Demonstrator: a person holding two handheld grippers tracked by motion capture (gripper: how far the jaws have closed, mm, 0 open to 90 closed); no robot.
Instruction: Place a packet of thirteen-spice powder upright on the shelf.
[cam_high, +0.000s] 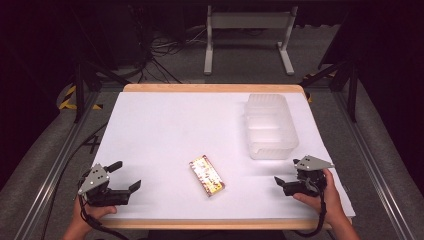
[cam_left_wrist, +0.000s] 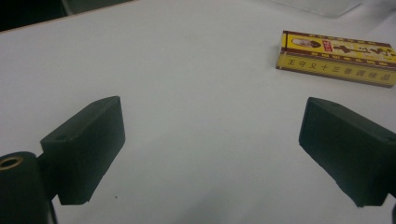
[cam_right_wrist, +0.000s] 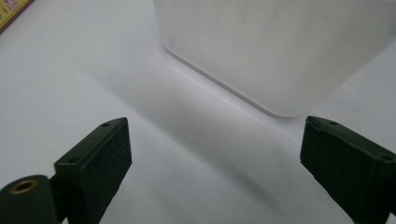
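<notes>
- White sheet-covered table w/ wooden edge (cam_high: 165, 125); dark room, grey carpet floor, white metal stand (cam_high: 248, 37) behind.
- Yellow printed cardboard box (cam_high: 207, 176) flat mid-table, near front; translucent plastic container (cam_high: 270, 126) right-rear.
- Left gripper (cam_high: 125, 177), right gripper (cam_high: 281, 184): jaws wide apart, nothing between.

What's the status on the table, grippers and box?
Left hand-held gripper open, empty. Right hand-held gripper open, empty, facing the clear plastic container. Yellow box flat mid-table, untouched. Nothing between it and either gripper.
</notes>
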